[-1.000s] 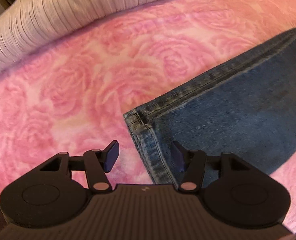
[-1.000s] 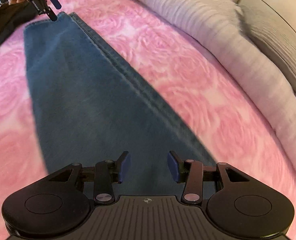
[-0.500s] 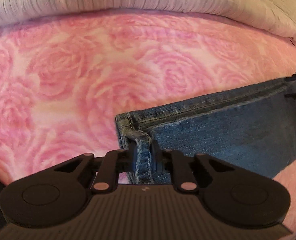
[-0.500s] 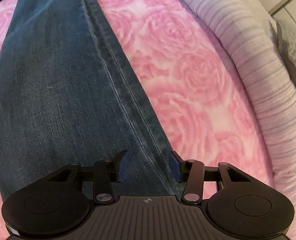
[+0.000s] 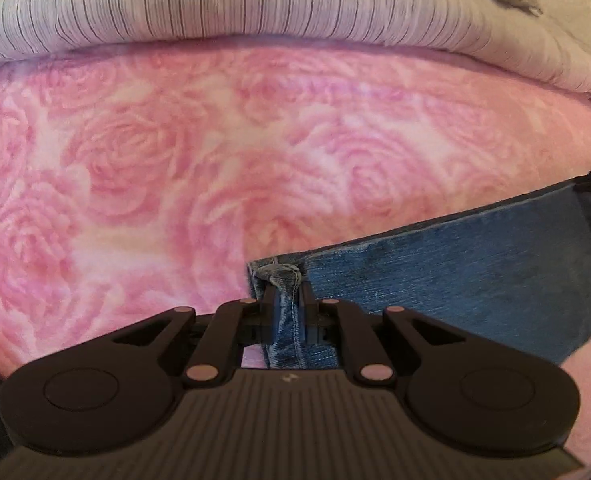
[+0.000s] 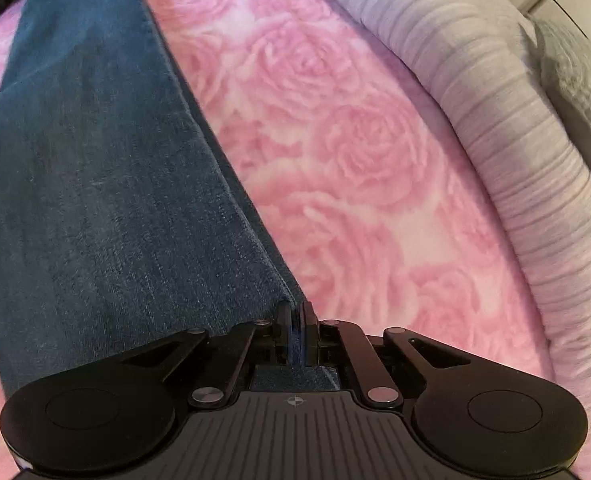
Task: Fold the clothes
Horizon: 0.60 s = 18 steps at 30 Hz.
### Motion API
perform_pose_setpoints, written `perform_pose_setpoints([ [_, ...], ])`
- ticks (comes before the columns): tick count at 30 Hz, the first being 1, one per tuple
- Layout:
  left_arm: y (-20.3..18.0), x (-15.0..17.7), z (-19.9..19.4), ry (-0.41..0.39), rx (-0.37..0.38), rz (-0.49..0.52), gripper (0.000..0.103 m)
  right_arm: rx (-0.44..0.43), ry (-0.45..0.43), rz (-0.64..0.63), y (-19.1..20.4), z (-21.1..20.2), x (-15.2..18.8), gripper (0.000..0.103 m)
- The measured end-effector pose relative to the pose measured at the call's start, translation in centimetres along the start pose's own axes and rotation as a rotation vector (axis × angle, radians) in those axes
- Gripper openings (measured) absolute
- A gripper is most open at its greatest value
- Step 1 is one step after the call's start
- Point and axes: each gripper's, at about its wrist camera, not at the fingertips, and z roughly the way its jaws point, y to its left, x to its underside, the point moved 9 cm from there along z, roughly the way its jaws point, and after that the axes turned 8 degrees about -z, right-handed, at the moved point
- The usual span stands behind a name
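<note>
Left wrist view: the bed (image 5: 143,184), covered by a pink rose-print blanket, fills the frame, with a striped grey duvet (image 5: 255,4) bunched along its edge from 10 to 2 o'clock. The jeans (image 5: 475,276) lie flat on the blanket as one long narrow strip of denim, occupying the 3 to 5 o'clock sector.

Progress, as a judgement: the garment appears already doubled lengthwise, leg on leg, since only a single leg-width strip shows. The crosswise folds are not yet done; the strip lies at full length. Both ends are now secured, which suits a lift to bring one end over the other.

Orientation: in the right wrist view the long axis of the jeans (image 6: 95,184) runs from the 6 o'clock edge up toward 11 o'clock, with the stitched side seam along the edge facing the duvet. The hem end (image 5: 279,276) points toward 9 o'clock in the left wrist view.

Left gripper (image 5: 288,312): jaws pinching the hem corner, denim bunched between the pads.

Right gripper (image 6: 295,332): jaws have just been closing and now stand pressed onto the seam edge, a thin fold of denim between them. Which part of the garment this end is cannot be told.
</note>
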Motion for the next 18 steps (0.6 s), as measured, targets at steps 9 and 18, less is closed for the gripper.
perform_pose_setpoints([
  [9, -0.6, -0.1, -3.6, -0.073, -0.099, 0.065, 0.021, 0.163, -0.058, 0.302, 2.2, -6.1, 3.8, 0.035],
  [18, -14.8, 3.7, -6.5, -0.096, -0.062, 0.482, 0.042, 0.283, -0.008, 0.870, 6.0, -14.4, 20.3, 0.040],
])
